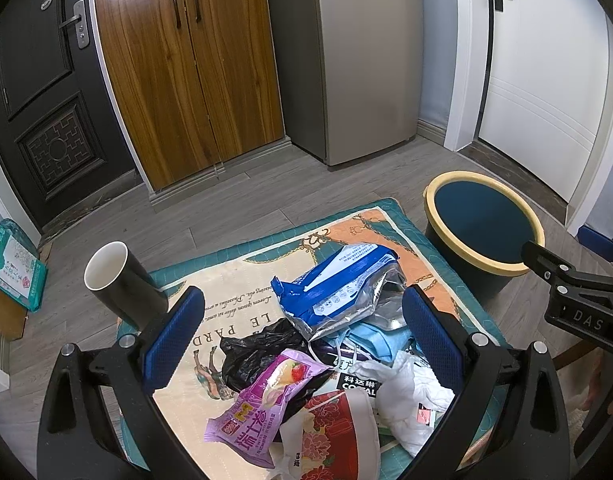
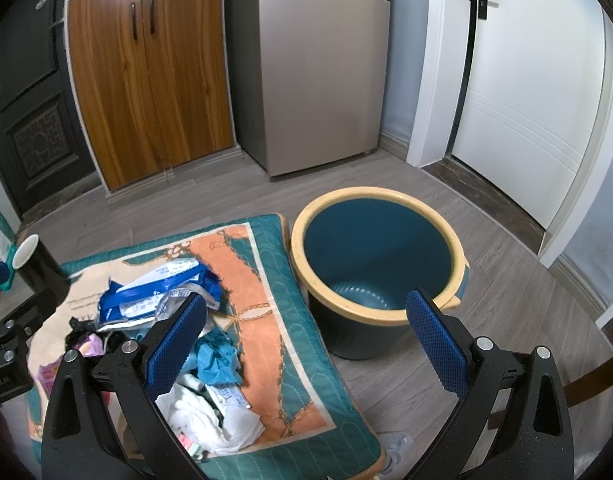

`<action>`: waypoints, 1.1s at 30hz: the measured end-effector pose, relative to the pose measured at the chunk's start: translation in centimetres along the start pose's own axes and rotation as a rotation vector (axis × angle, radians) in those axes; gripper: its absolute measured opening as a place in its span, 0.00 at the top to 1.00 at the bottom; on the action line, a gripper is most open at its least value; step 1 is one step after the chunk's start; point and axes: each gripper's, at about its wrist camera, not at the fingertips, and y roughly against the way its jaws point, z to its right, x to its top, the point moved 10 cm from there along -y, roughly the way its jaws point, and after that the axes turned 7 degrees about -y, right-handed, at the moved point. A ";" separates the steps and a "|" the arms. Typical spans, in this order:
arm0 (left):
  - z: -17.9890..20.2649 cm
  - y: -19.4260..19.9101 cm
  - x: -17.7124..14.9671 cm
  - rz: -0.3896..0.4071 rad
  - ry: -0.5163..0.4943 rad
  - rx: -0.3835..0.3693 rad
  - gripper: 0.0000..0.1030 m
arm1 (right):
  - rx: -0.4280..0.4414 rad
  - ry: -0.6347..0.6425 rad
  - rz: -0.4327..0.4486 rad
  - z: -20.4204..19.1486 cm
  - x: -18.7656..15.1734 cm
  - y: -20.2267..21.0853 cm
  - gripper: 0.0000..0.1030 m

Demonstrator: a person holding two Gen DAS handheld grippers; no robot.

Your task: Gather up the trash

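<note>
A heap of trash lies on a patterned mat (image 1: 242, 280) (image 2: 266, 264): a blue and silver foil bag (image 1: 338, 284) (image 2: 158, 292), a black plastic bag (image 1: 258, 348), a purple snack wrapper (image 1: 262, 396), a red floral wrapper (image 1: 338, 428), white crumpled tissue (image 1: 406, 404) (image 2: 210, 416) and a blue mask (image 2: 218, 360). My left gripper (image 1: 302, 340) hangs open above the heap. A dark blue bin with a yellow rim (image 1: 482, 228) (image 2: 378, 264) stands empty right of the mat. My right gripper (image 2: 306, 344) is open between the mat's edge and the bin, holding nothing.
A black cup with a white inside (image 1: 118, 280) (image 2: 34, 264) sits at the mat's left corner. Behind stand a wooden cabinet (image 1: 186, 72), a fridge (image 1: 366, 60), a dark door (image 1: 38, 100) and a white door (image 1: 546, 80). A green tissue pack (image 1: 14, 264) lies far left.
</note>
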 end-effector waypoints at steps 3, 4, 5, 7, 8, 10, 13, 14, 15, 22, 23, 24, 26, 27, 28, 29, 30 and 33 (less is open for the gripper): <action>-0.2 0.1 -0.1 0.001 0.001 -0.001 0.06 | 0.000 -0.001 0.000 0.0 0.0 0.0 0.04; 0.0 0.1 0.1 0.001 -0.001 0.000 0.06 | 0.001 -0.001 0.000 0.1 0.0 0.0 0.04; 0.3 -0.1 0.0 0.001 -0.002 0.002 0.06 | 0.001 -0.001 -0.001 0.1 -0.1 0.0 0.04; 0.3 0.0 0.0 0.000 -0.002 0.002 0.06 | -0.001 0.000 -0.002 0.0 0.0 -0.1 0.04; 0.2 0.0 0.0 0.000 -0.002 0.003 0.06 | -0.001 0.000 -0.001 -0.1 0.0 -0.1 0.04; 0.2 0.0 0.0 -0.001 -0.003 0.002 0.06 | 0.001 -0.001 -0.002 0.0 0.0 -0.1 0.04; 0.3 0.0 0.0 0.000 -0.003 0.002 0.06 | 0.000 0.000 -0.002 -0.1 0.0 -0.1 0.04; 0.3 0.0 0.0 0.000 -0.004 0.001 0.06 | 0.000 0.000 -0.002 -0.1 0.0 -0.1 0.04; 0.2 0.0 -0.1 0.000 -0.004 0.002 0.06 | 0.000 0.000 -0.002 -0.1 0.0 -0.1 0.04; 0.3 0.0 0.0 0.000 -0.003 0.003 0.06 | 0.000 0.000 -0.002 -0.1 -0.1 -0.1 0.04; 0.3 0.0 0.0 0.001 -0.003 0.003 0.06 | 0.000 0.000 -0.003 -0.1 -0.1 -0.2 0.04; 0.3 0.0 0.0 0.000 -0.003 0.002 0.06 | -0.001 0.001 -0.003 -0.1 -0.1 -0.2 0.04; 0.3 0.0 0.0 -0.001 -0.003 0.002 0.06 | 0.000 0.001 -0.003 -0.1 0.0 -0.2 0.04; 0.3 0.0 0.0 -0.002 -0.003 0.001 0.06 | -0.001 0.000 -0.003 -0.1 -0.1 -0.2 0.04; 0.2 0.0 -0.1 -0.003 -0.004 0.002 0.06 | -0.002 0.000 -0.003 -0.1 -0.1 -0.2 0.04; 0.2 0.0 -0.1 -0.003 -0.004 0.003 0.06 | -0.002 0.000 -0.003 -0.1 -0.1 -0.2 0.04; 0.1 0.1 -0.1 -0.003 -0.004 0.003 0.06 | -0.002 0.000 -0.003 -0.1 -0.1 -0.2 0.04; -0.1 0.2 -0.2 -0.001 -0.003 0.004 0.06 | -0.001 -0.001 -0.005 0.2 -0.5 -0.1 0.04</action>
